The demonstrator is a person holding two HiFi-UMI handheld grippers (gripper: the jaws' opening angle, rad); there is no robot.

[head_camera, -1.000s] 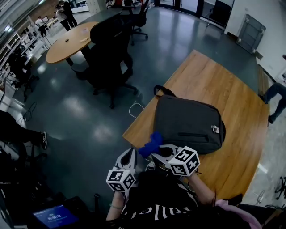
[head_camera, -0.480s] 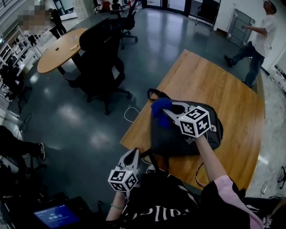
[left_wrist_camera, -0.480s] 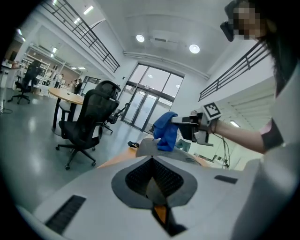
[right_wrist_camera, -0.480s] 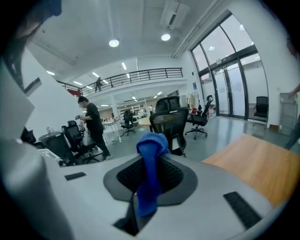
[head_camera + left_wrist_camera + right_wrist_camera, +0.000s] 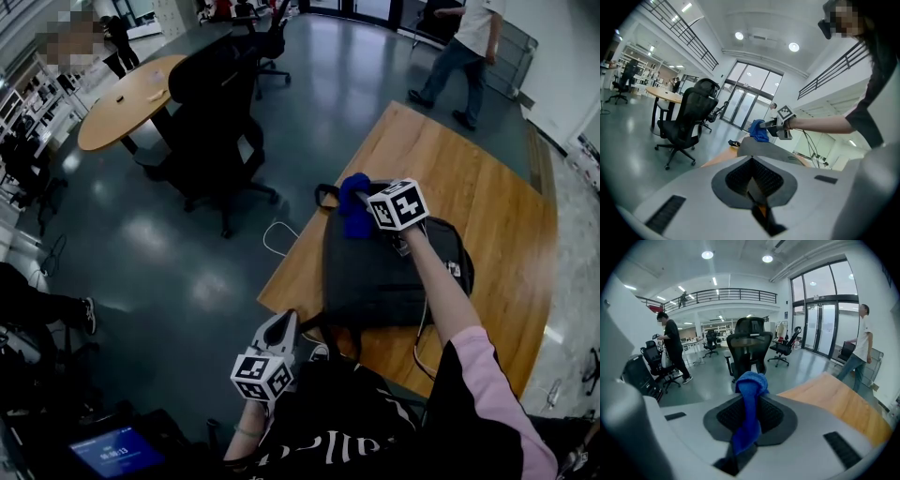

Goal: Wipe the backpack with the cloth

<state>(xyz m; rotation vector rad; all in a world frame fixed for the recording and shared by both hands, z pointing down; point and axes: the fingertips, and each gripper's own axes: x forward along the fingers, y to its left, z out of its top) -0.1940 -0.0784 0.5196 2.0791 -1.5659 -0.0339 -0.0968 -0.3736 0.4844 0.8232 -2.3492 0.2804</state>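
Hanging from between the jaws of the right gripper (image 5: pixel 749 383), a blue cloth (image 5: pixel 748 401) is seen clamped; the jaws are closed on its middle, with a bunched end standing above the tips and a strip trailing down between the pads. In the head view this gripper is held out over the far end of the backpack (image 5: pixel 384 272), and the cloth is placed against that upper end, just beside the carrying handle (image 5: pixel 327 194). Whether the cloth is pressed firmly on the fabric cannot be told.

The jaws of the left gripper (image 5: pixel 752 164) are shown brought together with nothing between them. This gripper is kept low and close to the body, near the bench edge and well apart from the backpack.

The dark grey backpack is laid flat on the wooden bench (image 5: pixel 497 178), its front pocket facing up and its handle pointed towards the bench's left edge. A strap is seen hanging over the near edge.

Beyond the bench, a white cable (image 5: pixel 279 234) is coiled on the grey floor (image 5: pixel 169 253). A black office chair (image 5: pixel 220 103) is placed further off, next to a round table (image 5: pixel 127 94). A person (image 5: pixel 464 42) is caught mid-stride past the far corner of the bench
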